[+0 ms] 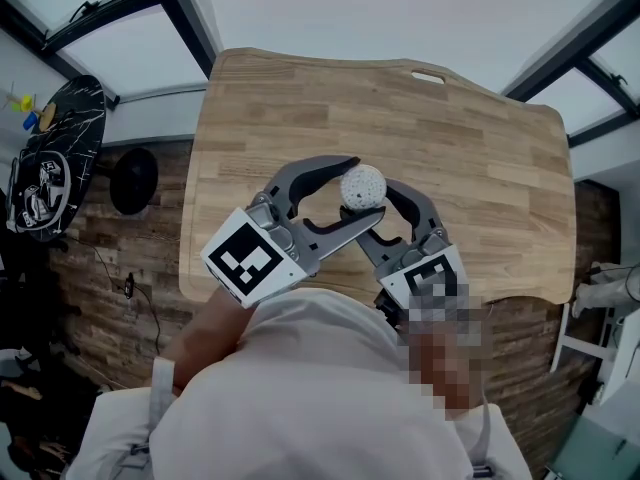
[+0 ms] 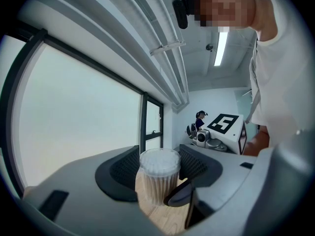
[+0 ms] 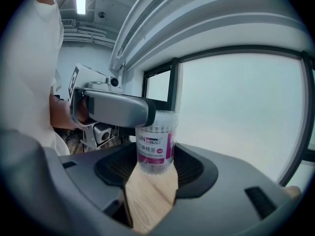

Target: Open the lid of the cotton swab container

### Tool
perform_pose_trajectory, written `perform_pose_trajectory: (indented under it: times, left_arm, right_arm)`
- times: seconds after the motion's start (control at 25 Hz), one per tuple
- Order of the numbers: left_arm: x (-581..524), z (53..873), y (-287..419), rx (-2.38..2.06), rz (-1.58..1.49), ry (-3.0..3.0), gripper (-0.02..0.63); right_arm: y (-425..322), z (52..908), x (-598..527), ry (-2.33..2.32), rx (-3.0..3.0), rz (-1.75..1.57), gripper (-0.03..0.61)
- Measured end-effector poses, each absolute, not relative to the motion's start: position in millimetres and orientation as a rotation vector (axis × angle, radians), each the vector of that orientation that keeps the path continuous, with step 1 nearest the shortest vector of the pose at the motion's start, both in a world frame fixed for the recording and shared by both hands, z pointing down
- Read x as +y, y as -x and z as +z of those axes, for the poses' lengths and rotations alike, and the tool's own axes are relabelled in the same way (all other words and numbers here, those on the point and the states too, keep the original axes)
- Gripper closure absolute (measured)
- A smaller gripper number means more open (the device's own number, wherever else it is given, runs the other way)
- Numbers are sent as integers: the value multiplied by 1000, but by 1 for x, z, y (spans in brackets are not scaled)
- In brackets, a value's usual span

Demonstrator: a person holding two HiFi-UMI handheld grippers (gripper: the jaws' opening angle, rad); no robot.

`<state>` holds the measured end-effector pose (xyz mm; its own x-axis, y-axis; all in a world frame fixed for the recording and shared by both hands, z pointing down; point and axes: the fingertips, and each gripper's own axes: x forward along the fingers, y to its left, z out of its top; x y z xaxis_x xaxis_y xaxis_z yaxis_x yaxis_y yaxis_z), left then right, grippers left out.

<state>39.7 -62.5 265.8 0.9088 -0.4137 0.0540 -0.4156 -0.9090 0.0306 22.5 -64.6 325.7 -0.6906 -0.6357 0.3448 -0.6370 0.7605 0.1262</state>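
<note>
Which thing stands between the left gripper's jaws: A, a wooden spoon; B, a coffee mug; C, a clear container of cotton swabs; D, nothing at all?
C: the left gripper view shows the cotton swab container standing upright on the wooden table, right between the pads of the left gripper.

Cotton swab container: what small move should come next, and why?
Probably lift the left gripper straight up to pull the lid off. Its jaws appear closed on the top of the cotton swab container, the right gripper seems to clamp its labelled body, and the lid looks fully seated.
</note>
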Motion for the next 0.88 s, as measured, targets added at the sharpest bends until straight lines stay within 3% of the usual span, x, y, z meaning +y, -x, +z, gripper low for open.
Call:
perform_pose_trajectory:
  times: [0.88]
  left_arm:
    - [-65, 258, -38, -642, 43, -3028, 348]
  right_arm:
    - [-22, 322, -69, -991, -2602, -67, 338]
